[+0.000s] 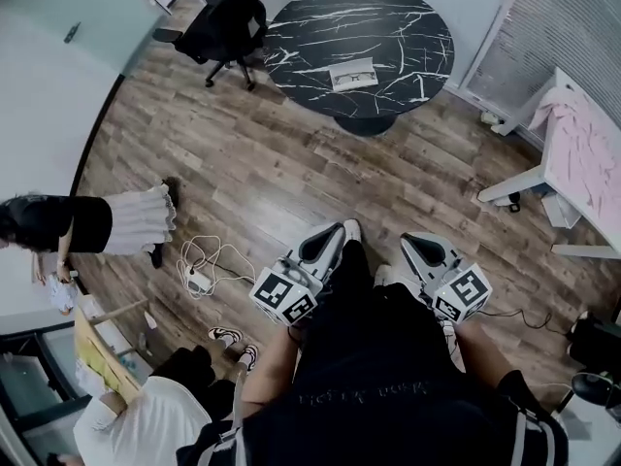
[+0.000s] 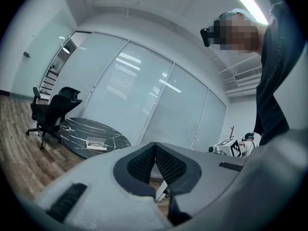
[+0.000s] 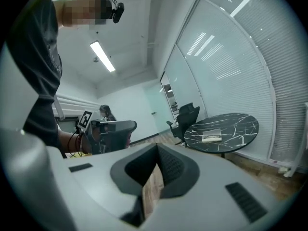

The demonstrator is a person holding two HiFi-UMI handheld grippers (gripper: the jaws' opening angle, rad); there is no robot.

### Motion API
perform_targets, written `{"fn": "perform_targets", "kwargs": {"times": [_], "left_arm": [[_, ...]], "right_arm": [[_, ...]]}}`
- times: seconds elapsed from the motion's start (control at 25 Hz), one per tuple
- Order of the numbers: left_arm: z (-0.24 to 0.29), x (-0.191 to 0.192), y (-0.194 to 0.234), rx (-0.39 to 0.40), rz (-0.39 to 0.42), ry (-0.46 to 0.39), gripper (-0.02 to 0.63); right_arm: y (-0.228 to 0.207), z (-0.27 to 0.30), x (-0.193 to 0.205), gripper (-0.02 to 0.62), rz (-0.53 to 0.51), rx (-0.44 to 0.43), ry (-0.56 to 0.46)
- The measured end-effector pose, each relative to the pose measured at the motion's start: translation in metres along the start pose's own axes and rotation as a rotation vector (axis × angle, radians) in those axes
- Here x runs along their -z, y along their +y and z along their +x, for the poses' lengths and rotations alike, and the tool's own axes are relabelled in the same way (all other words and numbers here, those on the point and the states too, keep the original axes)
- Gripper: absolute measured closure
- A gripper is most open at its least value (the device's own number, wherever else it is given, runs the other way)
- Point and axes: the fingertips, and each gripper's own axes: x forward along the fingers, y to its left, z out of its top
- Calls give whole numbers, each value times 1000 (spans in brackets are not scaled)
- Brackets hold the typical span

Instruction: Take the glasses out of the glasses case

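An open white glasses case point(image 1: 352, 73) lies on a round black marble table point(image 1: 388, 17) across the room, with something thin inside it that is too small to make out. The case point(image 2: 96, 144) and table point(image 2: 72, 129) show at mid-left in the left gripper view. In the right gripper view the case point(image 3: 211, 136) and table point(image 3: 236, 124) are at the right. My left gripper point(image 1: 338, 229) and right gripper point(image 1: 411, 240) are held close to my body, far from the table. The jaws of the left gripper point(image 2: 155, 146) and of the right gripper point(image 3: 157, 147) meet at their tips with nothing between them.
A black office chair point(image 1: 225, 17) stands left of the table. A white desk with pink cloth point(image 1: 582, 153) is at the right. White cables point(image 1: 209, 265) lie on the wooden floor. One person point(image 1: 87, 223) stands at the left and another point(image 1: 146, 416) sits lower left.
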Motion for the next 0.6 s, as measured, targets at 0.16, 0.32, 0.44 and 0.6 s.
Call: {"fn": "perform_targets", "kwargs": {"times": [0.16,0.32,0.44,0.6], "left_arm": [[14,-19,43,1,-6,-6,588],[28,-36,87,10,-13,-11,588],[38,-50,114,30,-8,-12,588],[47,-64,142,50,2,-8,588]], "right_arm": [[-18,39,-19,566,-2,14,6],[-29,82,-38,566,-22,4,2],[-39,111,-51,565,-47,22,0],[-54,136,-67,565,-33,63,-28]]}}
